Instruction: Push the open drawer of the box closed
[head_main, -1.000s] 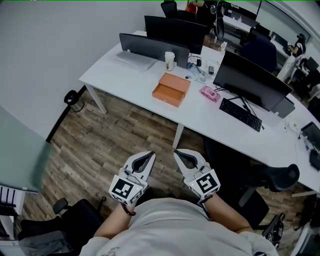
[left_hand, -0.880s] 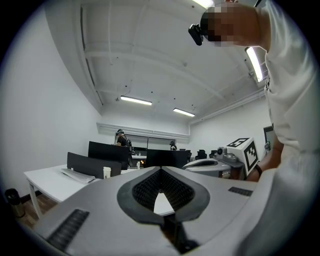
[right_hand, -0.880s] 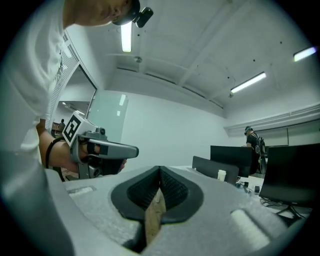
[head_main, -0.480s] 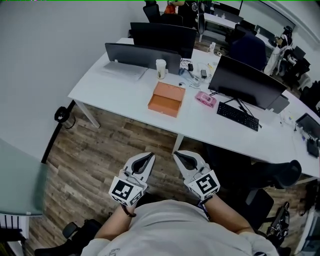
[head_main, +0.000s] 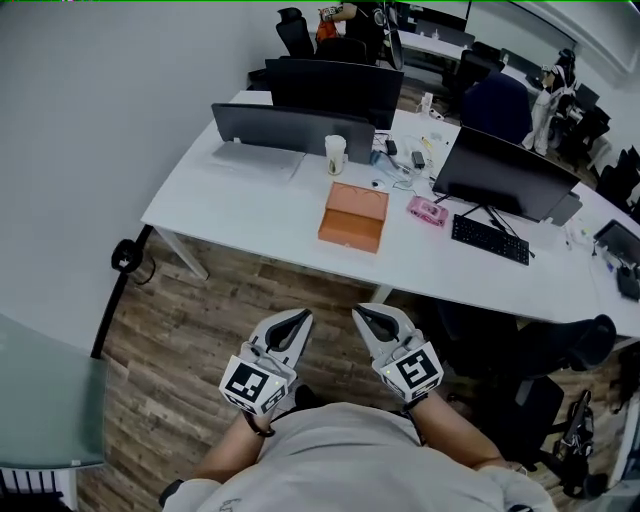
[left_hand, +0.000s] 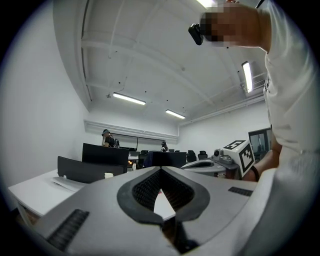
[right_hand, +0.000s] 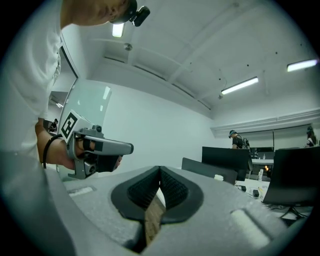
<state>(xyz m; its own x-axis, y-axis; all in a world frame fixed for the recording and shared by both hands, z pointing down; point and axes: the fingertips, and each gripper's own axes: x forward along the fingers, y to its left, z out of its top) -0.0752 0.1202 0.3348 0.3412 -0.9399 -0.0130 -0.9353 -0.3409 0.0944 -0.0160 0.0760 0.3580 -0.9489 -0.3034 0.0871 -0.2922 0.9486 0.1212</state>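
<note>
at the desk's (head_main: 250, 205) front edge sits the box (head_main: 354, 216), wooden floor (head_main: 200, 310) below.

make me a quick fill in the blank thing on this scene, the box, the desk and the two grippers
1. The box on the white desk is ____ in colour.
2. The jaws of the left gripper and the right gripper are both ____.
3. Neither gripper touches the box; both hang over the ____ floor.
4. Between the box and the black keyboard lies a small ____ object.

Missing words: orange; shut; wooden; pink.
</note>
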